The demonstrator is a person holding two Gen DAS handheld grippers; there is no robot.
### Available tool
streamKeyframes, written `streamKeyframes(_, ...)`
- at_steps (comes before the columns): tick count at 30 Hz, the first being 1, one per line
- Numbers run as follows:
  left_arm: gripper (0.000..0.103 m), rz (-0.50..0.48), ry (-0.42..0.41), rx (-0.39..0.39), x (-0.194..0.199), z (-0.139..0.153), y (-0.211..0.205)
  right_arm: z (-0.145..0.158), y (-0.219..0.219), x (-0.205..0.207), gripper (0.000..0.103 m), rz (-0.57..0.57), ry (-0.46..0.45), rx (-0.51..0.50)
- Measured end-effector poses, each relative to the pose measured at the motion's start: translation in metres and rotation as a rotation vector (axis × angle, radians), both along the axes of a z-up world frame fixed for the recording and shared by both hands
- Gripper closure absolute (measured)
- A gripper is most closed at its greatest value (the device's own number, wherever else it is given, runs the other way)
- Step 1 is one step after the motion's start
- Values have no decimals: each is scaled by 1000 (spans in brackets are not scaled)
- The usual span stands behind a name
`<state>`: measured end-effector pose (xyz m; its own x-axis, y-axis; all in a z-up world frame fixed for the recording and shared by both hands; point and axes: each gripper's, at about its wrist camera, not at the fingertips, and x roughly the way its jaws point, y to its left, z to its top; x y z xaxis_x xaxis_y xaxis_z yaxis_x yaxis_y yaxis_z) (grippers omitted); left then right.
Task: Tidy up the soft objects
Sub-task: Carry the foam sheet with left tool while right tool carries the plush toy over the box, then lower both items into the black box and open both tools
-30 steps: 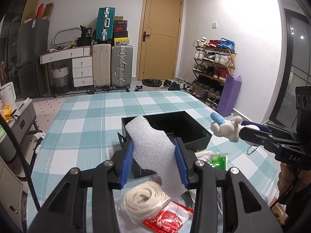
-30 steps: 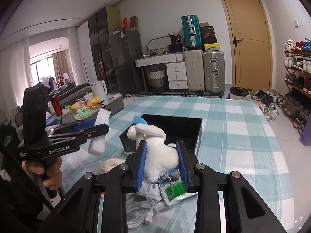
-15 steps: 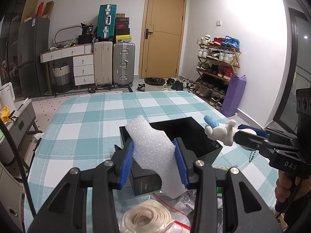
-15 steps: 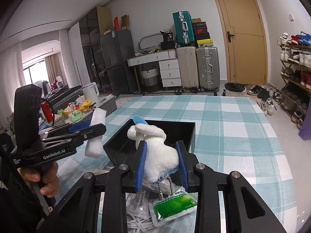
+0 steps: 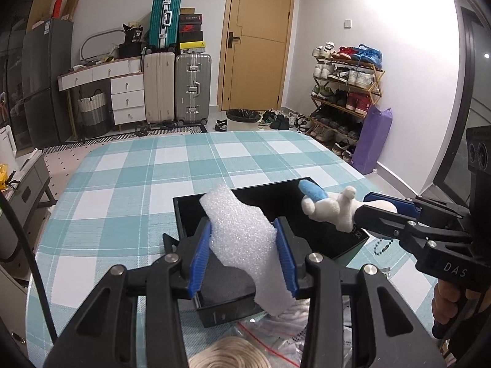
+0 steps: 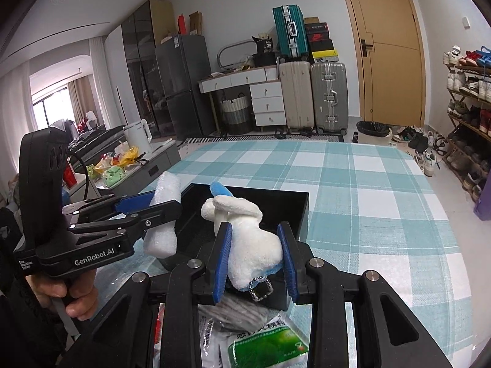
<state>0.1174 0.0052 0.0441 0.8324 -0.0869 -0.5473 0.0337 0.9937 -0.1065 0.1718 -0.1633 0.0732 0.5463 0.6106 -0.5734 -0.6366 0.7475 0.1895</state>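
Observation:
My left gripper (image 5: pixel 242 254) is shut on a white foam piece (image 5: pixel 242 233) and holds it above the near left part of the open black box (image 5: pixel 276 191). The foam also shows in the right wrist view (image 6: pixel 162 214). My right gripper (image 6: pixel 254 257) is shut on a white plush toy (image 6: pixel 248 242) with a blue tip and a bead chain, held over the box's near edge (image 6: pixel 294 196). In the left wrist view the plush toy (image 5: pixel 331 208) hangs over the box's right side, in the right gripper (image 5: pixel 377 211).
The box sits on a teal checked tablecloth (image 5: pixel 129 202). Near the table's front edge lie a coiled white cord (image 5: pixel 227 352), clear plastic bags (image 5: pixel 276 334) and a green packet (image 6: pixel 267 346). A bead chain (image 5: pixel 382 245) lies right of the box.
Both grippers have moved forward with their loads, from above the clutter at the front edge to over the black box. The box now looks closer in both views.

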Motion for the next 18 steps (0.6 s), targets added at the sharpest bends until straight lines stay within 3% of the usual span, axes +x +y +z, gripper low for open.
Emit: streamKeyframes(18, 63, -4, 25, 15, 23, -11, -1, -19, 28, 33, 72, 26, 28, -53)
